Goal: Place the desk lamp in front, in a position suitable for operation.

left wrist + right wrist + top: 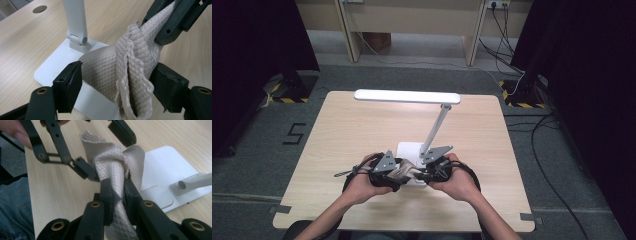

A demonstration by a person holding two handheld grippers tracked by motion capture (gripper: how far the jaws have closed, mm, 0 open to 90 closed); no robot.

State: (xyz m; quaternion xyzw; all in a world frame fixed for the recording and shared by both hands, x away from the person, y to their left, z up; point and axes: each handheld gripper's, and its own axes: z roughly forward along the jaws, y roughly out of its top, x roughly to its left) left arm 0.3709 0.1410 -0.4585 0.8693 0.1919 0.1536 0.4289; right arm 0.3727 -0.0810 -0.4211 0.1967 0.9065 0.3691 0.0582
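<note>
A beige waffle-weave cloth (405,172) hangs twisted between my two grippers, just above the white base (408,149) of a desk lamp. My right gripper (117,186) is shut on the bunched cloth (112,162); in the left gripper view the right gripper (160,22) pinches the cloth's upper corner. My left gripper (117,72) stands wide around the cloth (125,70), which lies loose between its jaws. In the right gripper view one jaw of the left gripper (110,157) brushes the cloth and the other stands apart. In the high view, left gripper (396,174) and right gripper (423,174) face each other.
The lamp's arm (436,127) slants up to a long white head (407,96) over the far half of the wooden table (357,130). Its base (50,67) lies directly under the cloth. A cable hole (39,9) sits in the tabletop. Cables trail on the floor at right.
</note>
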